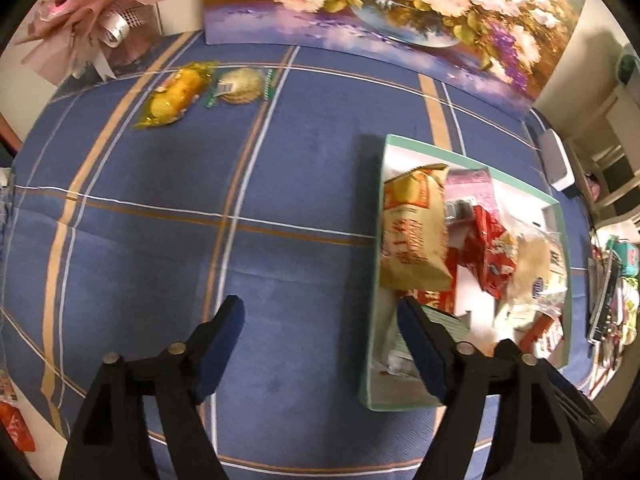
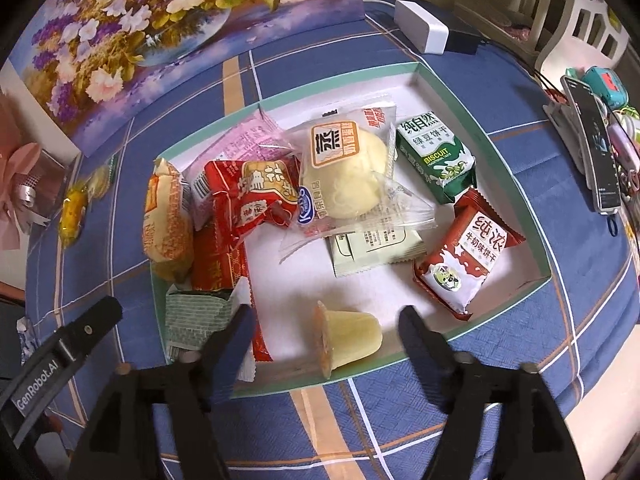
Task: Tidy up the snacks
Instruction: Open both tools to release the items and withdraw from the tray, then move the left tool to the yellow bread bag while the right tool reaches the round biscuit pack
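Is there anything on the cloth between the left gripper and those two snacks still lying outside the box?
Nothing visible. The left gripper is open over bare blue cloth, and the yellow snack and round biscuit lie farther up the cloth with only fabric between. The box sits off to the right.

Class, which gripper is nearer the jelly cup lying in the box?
Right. The right gripper straddles the jelly cup, open around it; the left gripper hangs open at the box's opposite edge.

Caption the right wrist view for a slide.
Open right gripper above a jelly cup lying on its side in the snack-filled box on a blue plaid tablecloth.
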### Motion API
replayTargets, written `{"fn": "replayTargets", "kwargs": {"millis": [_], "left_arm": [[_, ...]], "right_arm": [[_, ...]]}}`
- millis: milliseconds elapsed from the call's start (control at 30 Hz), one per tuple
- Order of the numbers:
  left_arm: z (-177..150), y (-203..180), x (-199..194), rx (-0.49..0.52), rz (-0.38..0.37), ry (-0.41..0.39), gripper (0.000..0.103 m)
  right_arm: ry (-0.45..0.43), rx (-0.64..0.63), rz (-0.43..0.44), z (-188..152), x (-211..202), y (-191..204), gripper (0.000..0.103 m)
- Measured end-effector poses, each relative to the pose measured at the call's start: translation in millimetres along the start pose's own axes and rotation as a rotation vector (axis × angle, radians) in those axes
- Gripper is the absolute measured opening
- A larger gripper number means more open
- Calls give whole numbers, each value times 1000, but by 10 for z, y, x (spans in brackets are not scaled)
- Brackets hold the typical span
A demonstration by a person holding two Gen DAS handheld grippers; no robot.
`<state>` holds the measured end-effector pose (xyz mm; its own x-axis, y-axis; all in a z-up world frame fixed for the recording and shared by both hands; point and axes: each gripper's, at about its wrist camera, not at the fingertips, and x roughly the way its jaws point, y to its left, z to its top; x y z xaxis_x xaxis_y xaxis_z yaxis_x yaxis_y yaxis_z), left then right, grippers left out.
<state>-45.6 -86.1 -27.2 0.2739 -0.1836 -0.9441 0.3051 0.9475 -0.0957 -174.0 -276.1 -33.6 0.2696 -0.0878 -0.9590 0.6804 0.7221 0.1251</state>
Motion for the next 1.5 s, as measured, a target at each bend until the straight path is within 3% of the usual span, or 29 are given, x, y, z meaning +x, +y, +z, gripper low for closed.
{"fn": "replayTargets", "kwargs": {"millis": [33, 300, 1033, 1233, 1500], "left_arm": [[-2, 11, -8, 0, 10, -7, 94], [43, 110, -1, -37, 47, -23, 97], [86, 259, -49, -81, 85, -37, 97], [146, 330, -40, -60, 109, -25, 97], [264, 738, -79, -145, 150, -25, 97]], "right_arm": [[0, -1, 0, 2, -2, -1, 84], [-20, -12, 3, 4, -9, 26, 102], [-49, -33, 20, 10, -77, 66, 103], [-76, -98, 41, -23, -153, 301, 103], [-111, -162, 80, -91, -228, 592, 103]]}}
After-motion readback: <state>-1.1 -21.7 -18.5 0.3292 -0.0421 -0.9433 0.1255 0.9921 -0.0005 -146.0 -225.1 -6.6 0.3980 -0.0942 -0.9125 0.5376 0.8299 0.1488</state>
